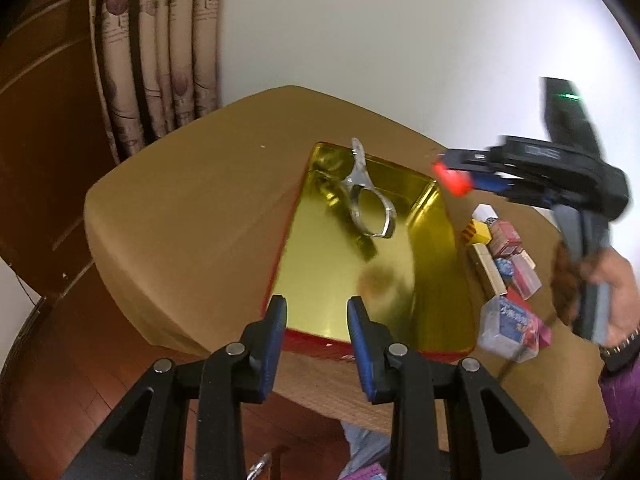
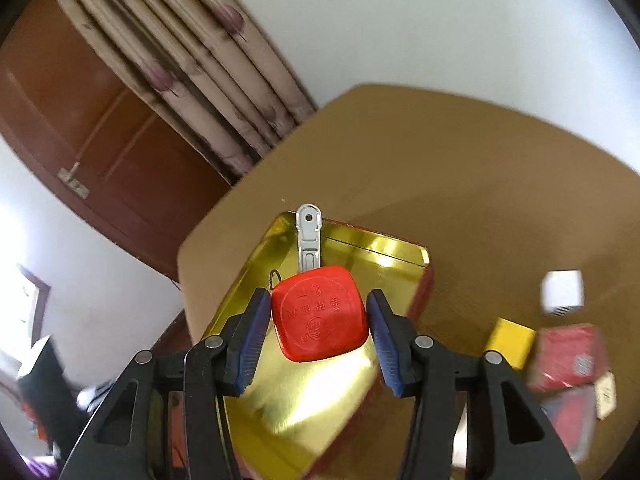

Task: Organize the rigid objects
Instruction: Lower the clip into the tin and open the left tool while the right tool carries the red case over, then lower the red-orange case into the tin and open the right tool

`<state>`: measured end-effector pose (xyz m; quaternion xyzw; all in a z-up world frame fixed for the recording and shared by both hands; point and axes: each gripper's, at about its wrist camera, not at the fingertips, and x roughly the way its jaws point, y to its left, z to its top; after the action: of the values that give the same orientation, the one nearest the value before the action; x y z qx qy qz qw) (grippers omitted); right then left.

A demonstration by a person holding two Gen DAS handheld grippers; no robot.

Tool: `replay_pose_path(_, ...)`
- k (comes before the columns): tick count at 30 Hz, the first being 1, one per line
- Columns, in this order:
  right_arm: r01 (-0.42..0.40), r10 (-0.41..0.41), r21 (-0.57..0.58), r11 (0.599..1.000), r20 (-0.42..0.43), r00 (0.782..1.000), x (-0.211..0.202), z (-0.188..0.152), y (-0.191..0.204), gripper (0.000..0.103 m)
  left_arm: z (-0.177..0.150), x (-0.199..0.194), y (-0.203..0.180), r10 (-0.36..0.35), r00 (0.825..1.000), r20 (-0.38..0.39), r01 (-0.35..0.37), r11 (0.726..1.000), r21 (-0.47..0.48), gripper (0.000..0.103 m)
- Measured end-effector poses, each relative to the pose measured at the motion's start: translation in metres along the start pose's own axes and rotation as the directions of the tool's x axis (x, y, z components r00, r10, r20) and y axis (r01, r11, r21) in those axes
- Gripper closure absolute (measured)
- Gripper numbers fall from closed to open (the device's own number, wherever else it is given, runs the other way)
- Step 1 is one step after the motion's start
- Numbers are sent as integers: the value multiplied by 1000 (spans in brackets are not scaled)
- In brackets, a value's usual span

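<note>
My right tongs [image 2: 318, 322] pinching a red tape measure [image 2: 320, 314] over the gold tin [image 1: 360, 272], left tongs [image 1: 317, 310] spread empty at six o'clock, the silver opener [image 1: 366, 196] lying at twelve.

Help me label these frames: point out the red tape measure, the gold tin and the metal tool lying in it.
red tape measure [image 2: 319, 312], right wrist view, centre of its red case.
gold tin [image 1: 320, 276], left wrist view, bare gold floor.
metal tool [image 1: 362, 178], left wrist view, flat middle body.
</note>
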<state>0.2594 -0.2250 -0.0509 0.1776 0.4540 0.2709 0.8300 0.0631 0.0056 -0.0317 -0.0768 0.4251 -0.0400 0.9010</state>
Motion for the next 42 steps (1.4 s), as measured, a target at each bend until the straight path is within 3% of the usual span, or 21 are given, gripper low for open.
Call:
replay_pose_path(10,89,-87,24,996,-66,994,55,-2,-11,55,-6,11,-1,-42,999,-27,43,998,38,71)
replay_pose_path(16,37,-38,64,997,17,999,30,-4,-18,54,-14,11,-17,-8,1000,-4,8,994,112,71)
replay_pose_path(19,3,-12,71,997,127,992,-13,-17,-18,53,-16,13,-22,-1,1000,-13,3,992,128,71)
replay_pose_path(21,11,-27,79,997,207,978,-56,-42,-30,40,-18,12,-25,-1,1000,-9,2,991,136,71)
replay_pose_path(24,135,-157,92,987,307,939,-118,-97,-58,16,-23,10,-32,-9,1000,-1,9,986,165,71)
replay_pose_path(27,383,-398,109,917,297,868,-159,-164,-99,16,-29,6,-45,-23,1000,6,22,977,214,71)
replay_pose_path(29,488,-503,120,864,229,834,-171,-200,-126,16,-35,6,-57,-45,999,-11,46,968,247,70)
replay_pose_path(30,503,-521,137,854,200,830,-178,-218,-138,16,-40,6,-63,-51,998,-22,55,964,261,70)
replay_pose_path(33,472,-496,163,866,169,852,-194,-255,-154,15,-54,5,-84,-41,999,-20,46,943,329,70)
replay_pose_path(34,442,-459,129,888,174,871,-196,-257,-147,15,-60,3,-91,-29,1000,-10,30,933,359,70)
replay_pose_path(37,362,-343,-109,926,159,926,-186,-236,-99,14,-69,-2,-106,-7,1000,21,-2,909,417,70)
replay_pose_path(39,310,-285,-250,917,130,950,-172,-217,-66,2,-70,-7,-108,-29,999,27,15,911,412,69)
replay_pose_path(42,277,-276,-438,855,67,959,-139,-188,-26,1,-66,-11,-104,-90,996,4,82,924,372,69)
